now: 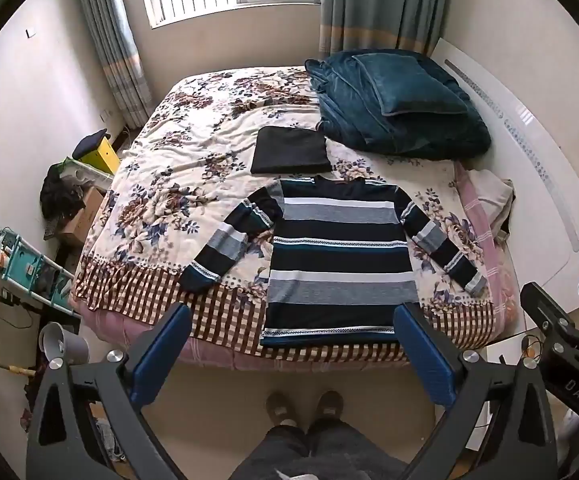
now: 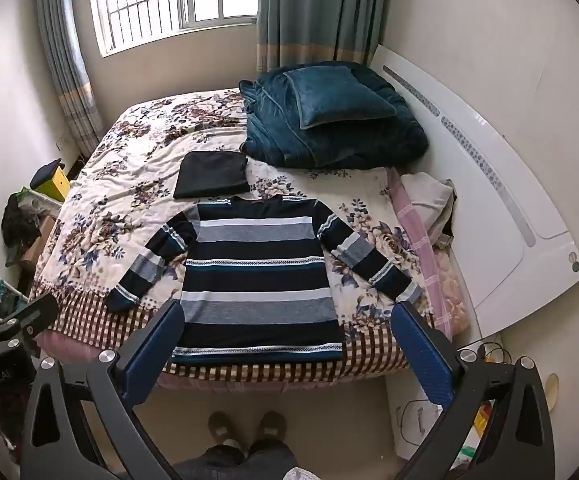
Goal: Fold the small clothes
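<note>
A striped long-sleeved sweater [image 1: 341, 256] in navy, grey, white and teal lies flat on the bed, sleeves spread, hem at the near edge; it also shows in the right wrist view [image 2: 259, 276]. A folded black garment [image 1: 289, 150] lies just beyond its collar, also seen in the right wrist view [image 2: 211, 180]. My left gripper [image 1: 293, 316] is open and empty, held above the floor before the hem. My right gripper [image 2: 287, 316] is open and empty, likewise short of the bed edge.
A floral bedspread [image 1: 193, 160] covers the bed. A teal folded quilt with a pillow [image 1: 401, 100] sits at the far right by the white headboard [image 1: 529, 152]. Boxes and a rack [image 1: 29, 264] crowd the left floor. My feet [image 1: 305, 404] stand below.
</note>
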Motion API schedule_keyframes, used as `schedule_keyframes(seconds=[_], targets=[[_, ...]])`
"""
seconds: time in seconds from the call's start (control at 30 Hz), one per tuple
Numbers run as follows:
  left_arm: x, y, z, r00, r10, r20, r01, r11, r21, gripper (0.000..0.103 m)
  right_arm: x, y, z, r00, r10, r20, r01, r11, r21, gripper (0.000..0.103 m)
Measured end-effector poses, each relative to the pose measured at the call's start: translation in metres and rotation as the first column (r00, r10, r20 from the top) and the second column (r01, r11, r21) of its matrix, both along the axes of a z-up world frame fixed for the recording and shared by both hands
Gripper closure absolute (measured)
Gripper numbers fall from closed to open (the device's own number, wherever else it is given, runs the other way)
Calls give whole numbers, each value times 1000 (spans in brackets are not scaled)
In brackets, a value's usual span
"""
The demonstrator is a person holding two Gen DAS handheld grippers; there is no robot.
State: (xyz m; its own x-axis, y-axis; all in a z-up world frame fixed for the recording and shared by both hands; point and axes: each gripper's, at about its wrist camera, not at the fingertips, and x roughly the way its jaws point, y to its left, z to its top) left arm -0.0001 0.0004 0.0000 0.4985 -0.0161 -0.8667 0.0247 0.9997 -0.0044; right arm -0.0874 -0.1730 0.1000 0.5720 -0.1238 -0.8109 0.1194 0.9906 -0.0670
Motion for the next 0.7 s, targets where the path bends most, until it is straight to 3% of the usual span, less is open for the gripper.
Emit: schedule_keyframes(seconds=[0.7], targets=[[-1, 0, 1, 1000, -1, 10, 1, 1000, -3, 0, 0, 0, 6, 1000, -4, 15, 4, 1000, -6, 0]])
